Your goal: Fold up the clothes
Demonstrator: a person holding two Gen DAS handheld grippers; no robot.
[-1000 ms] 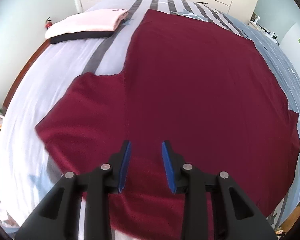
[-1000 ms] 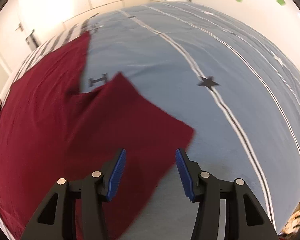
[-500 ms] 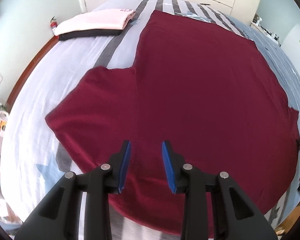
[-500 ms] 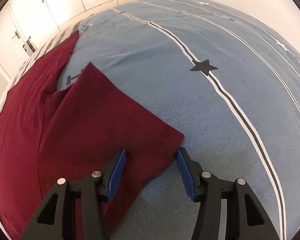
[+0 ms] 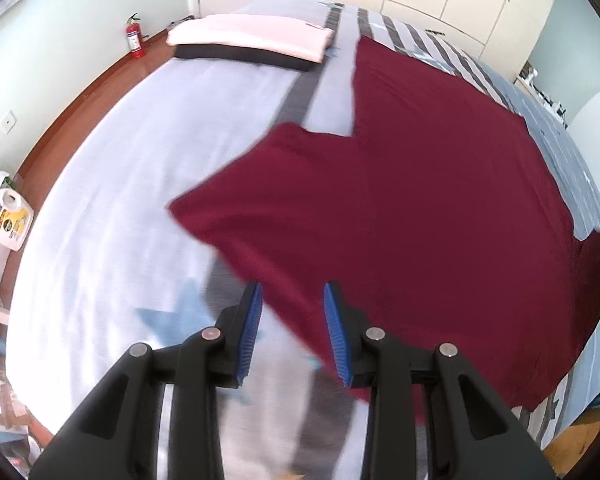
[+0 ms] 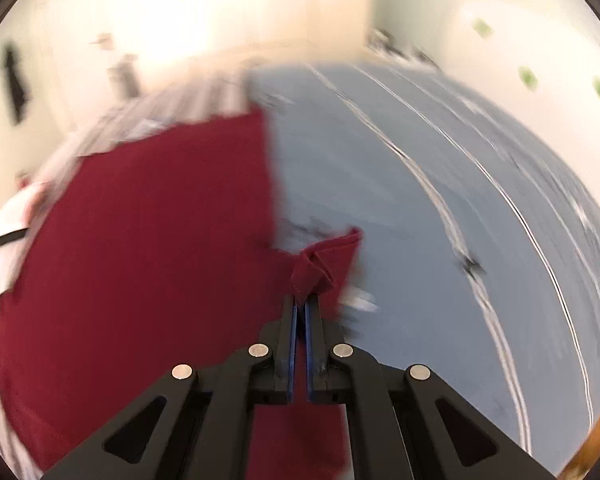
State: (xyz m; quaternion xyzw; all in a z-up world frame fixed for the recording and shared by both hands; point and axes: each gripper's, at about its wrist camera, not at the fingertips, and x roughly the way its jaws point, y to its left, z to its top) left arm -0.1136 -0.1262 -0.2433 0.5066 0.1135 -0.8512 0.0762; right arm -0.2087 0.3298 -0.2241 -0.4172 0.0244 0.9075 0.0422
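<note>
shirt (image 5: 420,184) spread on bed (image 5: 112,184) | right gripper (image 6: 301,300) pinching bunched sleeve (image 6: 324,260) | left gripper (image 5: 292,304) wide, empty | risk: thin pinch slips, blurred view suggests speed

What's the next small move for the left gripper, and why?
Probably ease the left gripper forward and shut on the shirt edge between its open fingers: the right gripper is already shut on its bunched sleeve.
</note>
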